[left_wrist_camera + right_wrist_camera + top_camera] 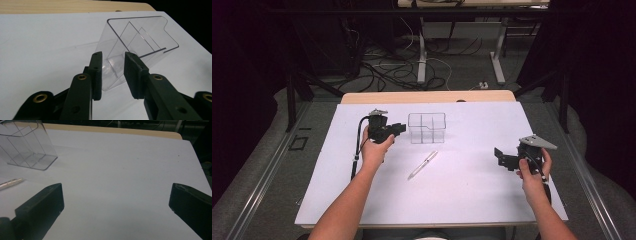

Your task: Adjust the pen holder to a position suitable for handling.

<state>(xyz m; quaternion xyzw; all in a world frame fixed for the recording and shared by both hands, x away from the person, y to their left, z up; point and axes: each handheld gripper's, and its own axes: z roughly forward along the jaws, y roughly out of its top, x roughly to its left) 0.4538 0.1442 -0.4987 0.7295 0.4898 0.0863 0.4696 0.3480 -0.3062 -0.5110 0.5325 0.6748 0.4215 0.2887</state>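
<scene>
A clear plastic organizer with inner dividers stands on the white tabletop at mid-back. My left gripper lies just left of it, pointing at its side. In the left gripper view the jaws stand a little apart, with the near corner of the organizer at the gap; the pads do not press on it. A silver pen lies in front of the organizer. My right gripper hovers at the right of the table, jaws wide apart with nothing between them; the organizer and pen lie far to its left.
The white sheet covers a wooden table whose far edge shows behind it. Beyond are table legs and loose cables on the floor. Bare white surface lies between the two grippers and toward the near edge.
</scene>
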